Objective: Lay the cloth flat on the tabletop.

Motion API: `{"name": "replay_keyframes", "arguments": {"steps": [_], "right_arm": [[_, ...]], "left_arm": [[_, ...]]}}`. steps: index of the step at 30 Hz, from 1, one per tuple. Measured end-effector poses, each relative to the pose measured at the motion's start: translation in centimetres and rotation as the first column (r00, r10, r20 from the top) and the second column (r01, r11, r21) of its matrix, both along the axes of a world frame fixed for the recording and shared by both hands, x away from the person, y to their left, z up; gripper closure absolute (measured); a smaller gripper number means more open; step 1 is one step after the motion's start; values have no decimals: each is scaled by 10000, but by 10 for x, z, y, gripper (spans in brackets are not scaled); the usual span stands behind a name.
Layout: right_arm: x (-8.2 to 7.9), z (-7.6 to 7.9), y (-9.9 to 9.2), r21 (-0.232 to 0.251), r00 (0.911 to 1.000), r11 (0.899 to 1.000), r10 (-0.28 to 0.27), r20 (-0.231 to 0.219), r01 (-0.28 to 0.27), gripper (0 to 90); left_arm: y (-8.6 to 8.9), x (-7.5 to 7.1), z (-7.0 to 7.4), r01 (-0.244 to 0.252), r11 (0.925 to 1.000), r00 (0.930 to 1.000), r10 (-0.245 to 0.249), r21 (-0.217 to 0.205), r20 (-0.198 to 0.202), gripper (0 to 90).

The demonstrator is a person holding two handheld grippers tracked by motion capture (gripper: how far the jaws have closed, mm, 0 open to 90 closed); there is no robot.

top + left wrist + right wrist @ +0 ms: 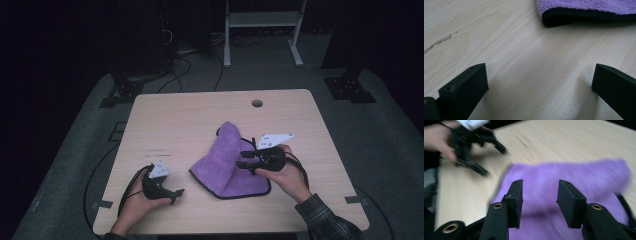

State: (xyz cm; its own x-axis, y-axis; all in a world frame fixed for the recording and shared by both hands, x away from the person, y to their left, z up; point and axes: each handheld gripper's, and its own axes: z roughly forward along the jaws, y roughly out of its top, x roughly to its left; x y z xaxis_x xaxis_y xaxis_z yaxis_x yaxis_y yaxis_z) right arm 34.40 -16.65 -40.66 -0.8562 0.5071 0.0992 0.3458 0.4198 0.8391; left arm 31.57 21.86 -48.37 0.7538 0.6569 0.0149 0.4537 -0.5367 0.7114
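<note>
A purple cloth with a black hem lies bunched near the middle of the wooden table, one end raised toward the far side. My right gripper hovers over the cloth's right part. In the right gripper view its jaws stand apart above the blurred cloth, nothing pinched between them. My left gripper rests low at the front left, pointing toward the cloth. Seen from the left gripper view, the left gripper is wide open over bare wood, the cloth's hem ahead. The right gripper view also shows the left gripper farther off.
A round cable hole sits near the table's far edge. Beyond the table, cables run over the grey floor, with a white frame and black stands at the back. Bare wood lies between the two grippers.
</note>
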Motion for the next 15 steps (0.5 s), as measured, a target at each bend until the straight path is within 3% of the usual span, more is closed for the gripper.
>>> {"name": "replay_keyframes", "arguments": {"steps": [4,5,6,8,15], "right_arm": [[7,-15,-17,-625,9978,9958,-664,-9,662,518],[11,-24,-26,-1068,9947,9890,-1032,-25,1023,509],[11,-24,-26,-1068,9947,9890,-1032,-25,1023,509],[18,-38,-39,-1370,9886,9798,-1495,-180,1457,499],[33,-57,-47,-1593,9776,9693,-1999,-659,1874,475]], "left_arm": [[0,0,0,3,10000,10000,-3,8,-3,0],[0,0,0,2,10000,10000,-2,-1,1,0],[0,0,0,1,10000,10000,-1,-1,0,0],[0,0,0,4,10000,10000,-4,0,-1,0],[0,0,0,2,10000,10000,-2,-1,-1,0]]}}
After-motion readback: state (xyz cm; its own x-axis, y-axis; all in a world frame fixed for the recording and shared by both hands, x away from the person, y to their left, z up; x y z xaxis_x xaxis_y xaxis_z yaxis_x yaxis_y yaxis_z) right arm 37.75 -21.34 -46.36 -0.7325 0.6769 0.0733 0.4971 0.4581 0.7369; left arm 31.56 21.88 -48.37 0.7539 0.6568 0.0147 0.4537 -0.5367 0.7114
